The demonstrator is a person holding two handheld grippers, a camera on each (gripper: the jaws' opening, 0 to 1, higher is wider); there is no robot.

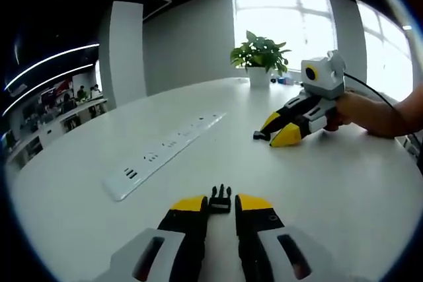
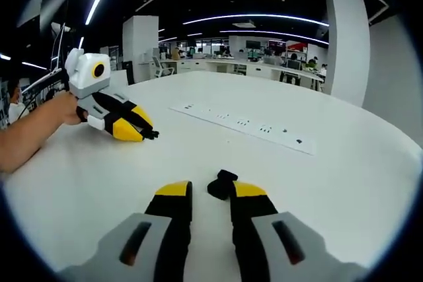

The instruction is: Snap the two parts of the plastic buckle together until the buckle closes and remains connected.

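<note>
Both tongs part-open and empty: left gripper [image 1: 221,204] facing pronged buckle half [image 1: 220,199] at twelve o'clock, right gripper [image 2: 211,190] facing socket half [image 2: 221,183]; advisable to grip each body squarely, prongs clear.

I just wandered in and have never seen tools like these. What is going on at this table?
A person holds a yellow-tipped gripper in each hand over a white table. The left gripper has the pronged buckle piece between its tips, and the right gripper has the other buckle piece at its tips. The two black pieces are apart, so the buckle is not yet snapped shut. A power strip and a potted plant also sit on the table.
</note>
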